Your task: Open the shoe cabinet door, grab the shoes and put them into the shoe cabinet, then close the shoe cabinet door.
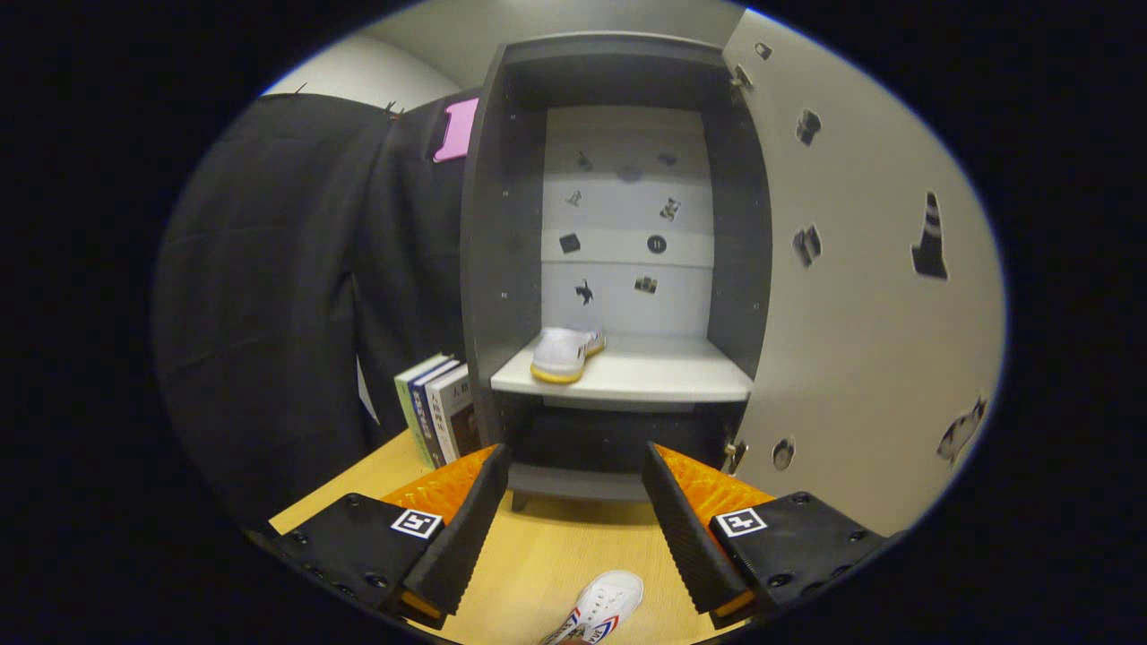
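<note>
The dark grey shoe cabinet (484,269) stands straight ahead of the fingers, and its pale door (860,296) is swung wide open to the right. One white shoe with a yellow sole (564,352) lies on the left part of the cabinet's white shelf (663,372). A second white shoe (602,607) with red and blue stripes lies on the wooden table (529,555), low between the two fingers and close to the camera. My gripper (573,466) is open, its ribbed black fingers (466,528) spread wide with nothing pressed between them.
A few upright books (439,408) lean against the cabinet's left side on the table. Black cloth (287,296) hangs behind them to the left. The open door forms a wall along the right. A dark lower compartment (609,439) lies under the shelf.
</note>
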### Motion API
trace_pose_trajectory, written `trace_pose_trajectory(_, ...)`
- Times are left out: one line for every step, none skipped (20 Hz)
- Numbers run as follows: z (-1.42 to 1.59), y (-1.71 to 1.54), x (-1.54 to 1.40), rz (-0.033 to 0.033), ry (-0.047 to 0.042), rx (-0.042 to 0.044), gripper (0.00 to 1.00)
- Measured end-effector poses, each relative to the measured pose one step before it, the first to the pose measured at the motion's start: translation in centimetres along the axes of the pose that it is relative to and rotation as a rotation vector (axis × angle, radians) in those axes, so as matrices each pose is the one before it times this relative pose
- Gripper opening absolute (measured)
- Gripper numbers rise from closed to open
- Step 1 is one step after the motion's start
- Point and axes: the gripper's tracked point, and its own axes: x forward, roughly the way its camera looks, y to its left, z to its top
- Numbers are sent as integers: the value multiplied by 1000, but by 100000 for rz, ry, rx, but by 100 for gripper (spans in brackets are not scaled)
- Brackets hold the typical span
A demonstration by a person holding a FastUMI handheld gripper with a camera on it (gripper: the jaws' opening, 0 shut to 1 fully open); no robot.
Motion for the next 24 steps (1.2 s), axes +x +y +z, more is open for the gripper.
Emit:
trace_pose_trajectory(-2660,80,256,366,4686,-95,95)
trace_pose_trajectory(-2578,98,362,261,4571,-109,95)
trace_pose_trajectory(-2010,97,430,-20,3850,107,95)
trace_pose_trajectory(-2169,36,474,-237,4003,441,95)
trace_pose_trajectory(-2255,-44,525,-234,3948,834,95)
trace_pose_trajectory(-2114,47,636,221,3732,1312,95)
trace_pose_trajectory(-1602,-95,474,24,3179,1123,95)
trace_pose_trajectory(-1739,-103,488,281,3925,1249,95)
trace_pose_trajectory(-1431,-32,317,-9,2948,938,95)
trace_pose_trajectory(-1124,-70,330,27,2609,856,95)
trace_pose_trajectory(-1060,-82,451,-64,2545,676,95)
trace_pose_trajectory(-941,22,399,-172,2457,496,95)
trace_pose_trajectory(-1075,122,445,407,2856,934,95)
trace_pose_trajectory(-797,203,343,827,2418,800,95)
trace_pose_trajectory(-561,188,424,556,1760,629,94)
trace_pose_trajectory(-663,70,458,38,2263,115,92)
trace_pose_trajectory(-775,241,550,519,2620,241,88)
trace_pose_trajectory(-635,319,510,1024,2741,697,85)
trace_pose_trajectory(-653,197,563,408,2668,423,82)
trace_pose_trajectory(-453,103,521,-320,2427,415,80)
trace_pose_trajectory(-517,-318,487,-1460,1953,-229,78)
trace_pose_trajectory(-122,-116,415,-1140,1045,-133,76)
trace_pose_trajectory(-146,-326,428,-2001,975,-17,73)
trace_pose_trajectory(124,-912,259,-4419,46,338,73)
